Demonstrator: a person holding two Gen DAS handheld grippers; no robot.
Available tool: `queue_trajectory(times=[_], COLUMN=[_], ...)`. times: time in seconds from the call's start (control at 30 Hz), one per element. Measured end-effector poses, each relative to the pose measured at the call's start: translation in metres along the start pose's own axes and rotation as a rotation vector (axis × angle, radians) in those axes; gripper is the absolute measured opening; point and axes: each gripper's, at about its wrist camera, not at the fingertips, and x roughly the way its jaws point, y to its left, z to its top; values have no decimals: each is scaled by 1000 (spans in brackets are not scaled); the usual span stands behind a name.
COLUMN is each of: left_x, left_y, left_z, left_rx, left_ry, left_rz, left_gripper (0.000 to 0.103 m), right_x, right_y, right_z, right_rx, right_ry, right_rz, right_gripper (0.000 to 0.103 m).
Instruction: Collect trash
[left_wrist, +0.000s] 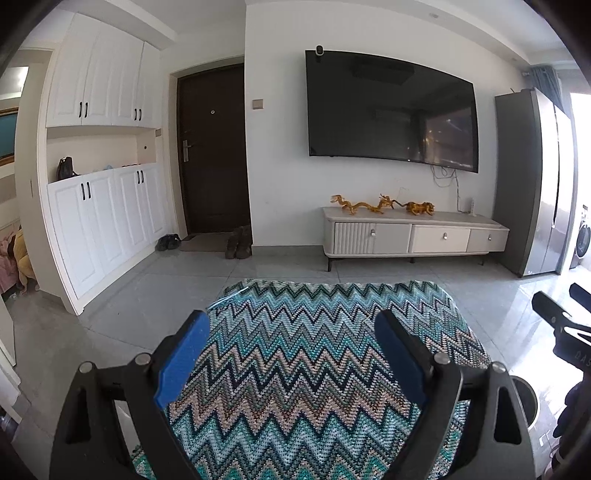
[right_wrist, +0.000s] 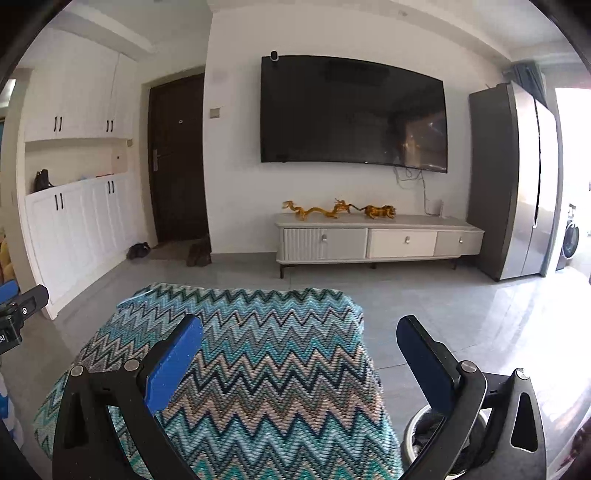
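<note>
Living room, zigzag-cloth bench (left_wrist: 295, 369) bare of visible trash. Both my tongs, left (left_wrist: 291, 354) and right (right_wrist: 299, 362), wide, empty. Bin (right_wrist: 417, 435) beside bench; scan before reaching.

- A wall-mounted television (left_wrist: 391, 110) hung on the white wall above a low TV cabinet (left_wrist: 413, 236).
- A dark entrance door (left_wrist: 212, 147) stood beside white built-in cupboards (left_wrist: 103, 155).
- A steel refrigerator (left_wrist: 535, 181) stood right, with daylight beyond.
- Grey floor tiles (left_wrist: 147, 295) gleamed.
</note>
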Motion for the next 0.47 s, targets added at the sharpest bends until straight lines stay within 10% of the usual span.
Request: queue_trajectory(times=[0.47], left_x=[-10], left_y=[-21], left_z=[3], left_rx=[17], left_ry=[-22], left_rz=[-26], left_gripper=[91], right_x=[-2], right_y=[-26], right_z=[-3], right_rx=[34], right_ry=[-19], right_rz=[-36], right_gripper=[103])
